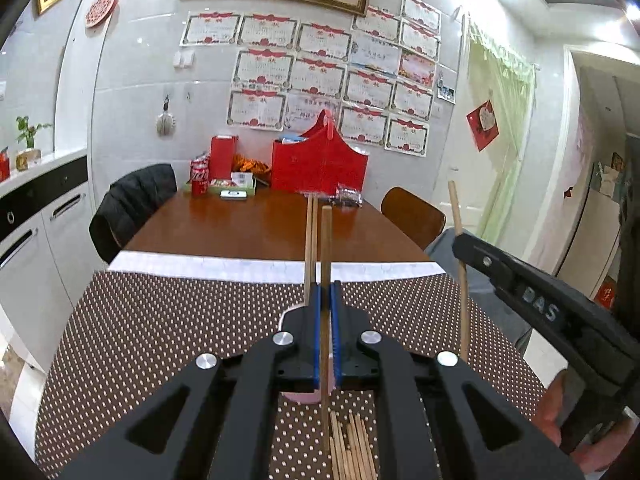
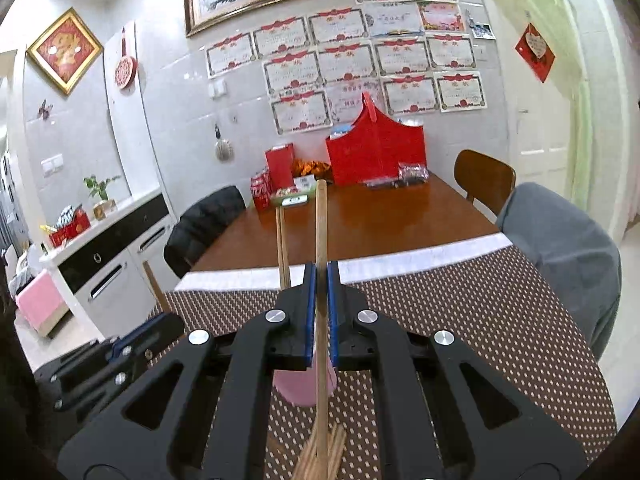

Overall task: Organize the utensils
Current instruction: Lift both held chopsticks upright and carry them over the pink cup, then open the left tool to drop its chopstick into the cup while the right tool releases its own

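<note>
Left wrist view shows the left gripper [image 1: 327,296] pinching one wooden chopstick [image 1: 326,248] tight between its blue pads, and the stick points up. Under it sits a pink cup [image 1: 306,396] with two chopsticks [image 1: 310,240] standing in it. More loose chopsticks [image 1: 352,452] lie in a pile on the dotted mat [image 1: 160,320]. On the right, the right gripper [image 2: 321,280] squeezes its own chopstick [image 2: 321,232], also upright above the cup.
</note>
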Demonstrator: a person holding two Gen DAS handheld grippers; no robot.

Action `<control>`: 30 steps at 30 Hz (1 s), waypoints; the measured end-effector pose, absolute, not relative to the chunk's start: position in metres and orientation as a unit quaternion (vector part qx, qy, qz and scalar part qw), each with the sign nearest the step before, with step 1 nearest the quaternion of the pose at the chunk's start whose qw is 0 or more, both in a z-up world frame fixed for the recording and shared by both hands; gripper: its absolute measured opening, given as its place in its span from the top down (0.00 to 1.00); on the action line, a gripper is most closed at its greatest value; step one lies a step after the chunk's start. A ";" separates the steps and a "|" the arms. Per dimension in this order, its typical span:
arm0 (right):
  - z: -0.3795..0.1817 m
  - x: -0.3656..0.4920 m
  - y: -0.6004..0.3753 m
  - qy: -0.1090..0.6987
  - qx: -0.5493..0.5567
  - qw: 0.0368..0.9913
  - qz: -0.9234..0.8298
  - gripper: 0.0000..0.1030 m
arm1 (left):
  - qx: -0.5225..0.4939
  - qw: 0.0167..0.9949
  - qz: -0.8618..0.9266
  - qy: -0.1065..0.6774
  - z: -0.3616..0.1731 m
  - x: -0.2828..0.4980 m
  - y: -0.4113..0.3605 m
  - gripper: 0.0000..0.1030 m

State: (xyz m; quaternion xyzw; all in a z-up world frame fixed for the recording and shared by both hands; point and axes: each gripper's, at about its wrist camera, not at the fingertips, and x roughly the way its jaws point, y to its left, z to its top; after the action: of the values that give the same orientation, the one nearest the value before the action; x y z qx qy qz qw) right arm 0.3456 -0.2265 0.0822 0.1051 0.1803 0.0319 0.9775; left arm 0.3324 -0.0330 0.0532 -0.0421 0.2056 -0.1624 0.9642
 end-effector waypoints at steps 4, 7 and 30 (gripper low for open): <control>0.095 0.357 -0.226 0.154 0.107 0.982 0.027 0.94 | -0.026 0.969 -0.160 0.184 0.068 0.337 -0.034 0.95; 0.103 0.366 -0.225 0.131 0.112 0.985 0.027 0.94 | -0.025 0.972 -0.158 0.172 0.081 0.342 -0.032 0.95; 0.057 0.461 -0.229 0.074 0.170 0.978 0.093 0.94 | -0.020 0.971 -0.152 0.186 0.078 0.415 -0.033 0.95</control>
State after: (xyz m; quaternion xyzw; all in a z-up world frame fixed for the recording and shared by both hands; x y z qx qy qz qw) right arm 0.4606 -0.2286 0.0575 0.1704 0.0736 0.0934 0.9782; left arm 0.4152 -0.0333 0.0784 -0.0204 0.1859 -0.1521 0.9705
